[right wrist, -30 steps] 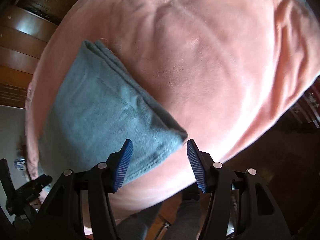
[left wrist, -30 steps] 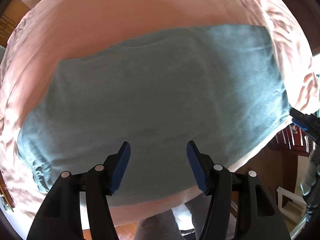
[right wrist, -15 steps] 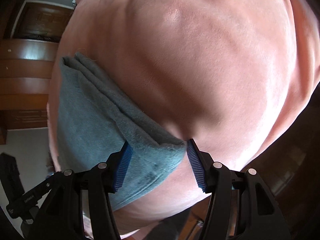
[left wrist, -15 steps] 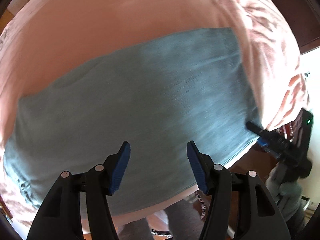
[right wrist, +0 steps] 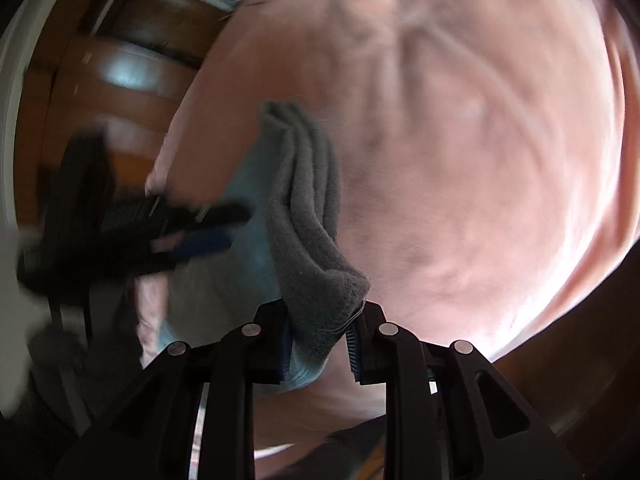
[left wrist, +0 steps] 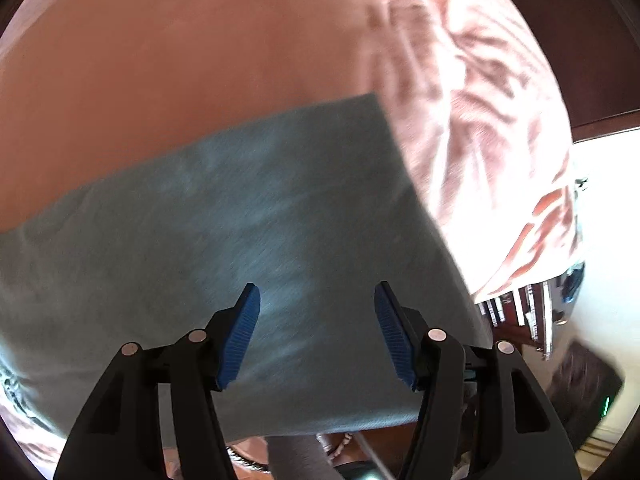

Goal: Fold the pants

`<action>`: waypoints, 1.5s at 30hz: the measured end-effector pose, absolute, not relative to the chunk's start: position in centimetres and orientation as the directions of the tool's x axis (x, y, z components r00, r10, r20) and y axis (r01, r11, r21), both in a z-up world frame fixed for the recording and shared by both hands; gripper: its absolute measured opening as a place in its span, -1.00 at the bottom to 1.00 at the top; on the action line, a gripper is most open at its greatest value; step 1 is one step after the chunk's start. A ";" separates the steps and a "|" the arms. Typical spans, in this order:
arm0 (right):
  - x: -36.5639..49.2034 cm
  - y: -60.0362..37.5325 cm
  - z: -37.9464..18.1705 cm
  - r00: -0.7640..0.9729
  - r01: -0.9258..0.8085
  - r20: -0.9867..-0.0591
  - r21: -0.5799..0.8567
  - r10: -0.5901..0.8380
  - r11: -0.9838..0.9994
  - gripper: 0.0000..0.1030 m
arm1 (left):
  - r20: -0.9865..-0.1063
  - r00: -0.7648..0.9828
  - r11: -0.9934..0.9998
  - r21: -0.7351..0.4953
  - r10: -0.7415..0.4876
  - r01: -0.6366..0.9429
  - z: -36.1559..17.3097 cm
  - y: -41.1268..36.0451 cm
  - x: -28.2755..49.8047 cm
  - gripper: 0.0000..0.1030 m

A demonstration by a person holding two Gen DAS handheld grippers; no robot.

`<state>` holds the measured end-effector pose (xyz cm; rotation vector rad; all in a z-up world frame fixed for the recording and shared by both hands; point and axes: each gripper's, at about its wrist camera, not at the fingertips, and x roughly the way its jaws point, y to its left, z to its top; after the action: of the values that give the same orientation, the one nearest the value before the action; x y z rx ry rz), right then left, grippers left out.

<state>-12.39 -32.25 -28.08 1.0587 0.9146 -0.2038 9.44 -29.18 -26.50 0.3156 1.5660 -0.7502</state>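
Closing in since half a second ago, the right claw (right wrist: 318, 346) now has its blue pads pinched on the near corner of the pants (right wrist: 312, 240), where before they stood wide on either side of it. In the right wrist view the grey fabric rises from that corner as a stacked edge of several layers. The left claw (left wrist: 316, 336) has slid further over the cloth; its pads stand released, apart, above the flat grey panel, gripping nothing.

The pants (left wrist: 224, 248) lie folded into a broad rectangle on the pink blanket (left wrist: 200, 60), near its front edge.

To do this fold well, I judge the right claw should hold every layer of that corner, not only the top ones, or the stack will slide apart when lifted. The left claw ought to take the matching corner on its own side before any lift, so both ends rise level. Carrying the edge low and slowly across should keep the plush blanket from dragging the fabric askew.
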 end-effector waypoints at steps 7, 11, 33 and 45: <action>-12.2 -29.0 -25.4 0.585 0.518 -0.796 0.513 0.154 0.685 -0.57 | -0.923 -0.237 0.732 -0.385 -0.303 0.562 -24.7 -31.0 10.4 0.44; -11.4 -28.2 -24.1 0.581 0.503 -0.805 0.473 0.122 0.723 -0.57 | -0.915 -0.277 0.723 -0.401 -0.292 0.563 -24.7 -31.6 10.3 0.49; -5.1 -19.3 -20.3 0.575 0.306 -0.802 0.392 0.160 0.868 -0.59 | -0.948 -0.281 0.739 -0.296 -0.149 0.606 -23.6 -24.4 11.3 -0.69; -2.4 -14.8 -19.0 0.510 0.225 -0.799 0.481 0.319 0.847 -0.17 | -0.925 -0.224 0.785 -0.380 -0.307 0.489 -20.1 -10.9 16.6 -0.71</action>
<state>-2.42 -14.83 -18.99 0.5845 1.0507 0.0605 16.55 -10.87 -20.15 0.1462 1.6409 -0.7389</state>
